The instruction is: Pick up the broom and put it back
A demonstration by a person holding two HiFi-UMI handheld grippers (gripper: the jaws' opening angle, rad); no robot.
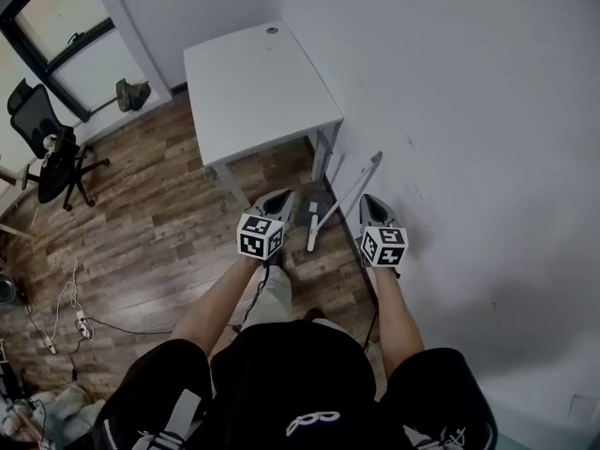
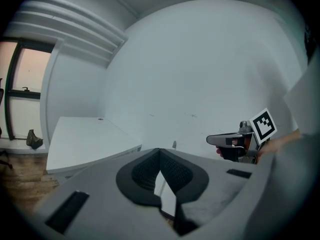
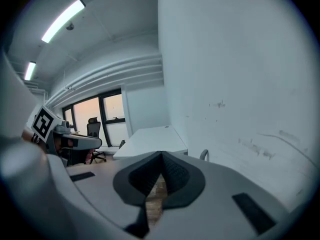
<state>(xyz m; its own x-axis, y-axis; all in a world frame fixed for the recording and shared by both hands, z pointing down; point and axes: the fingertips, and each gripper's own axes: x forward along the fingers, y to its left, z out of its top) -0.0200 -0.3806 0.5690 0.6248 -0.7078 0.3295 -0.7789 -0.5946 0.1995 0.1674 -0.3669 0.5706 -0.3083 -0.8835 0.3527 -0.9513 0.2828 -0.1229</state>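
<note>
Broom (image 1: 354,186) leans on wall (image 1: 469,111) beside table (image 1: 253,73), between left gripper (image 1: 279,197) and right gripper (image 1: 372,201), both fingers clenched on nothing; put-back looks complete, so next move probably just backs clear.

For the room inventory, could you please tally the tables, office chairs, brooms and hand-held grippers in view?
table: 1
office chair: 1
broom: 1
grippers: 2, the left gripper and the right gripper
Total: 5
</note>
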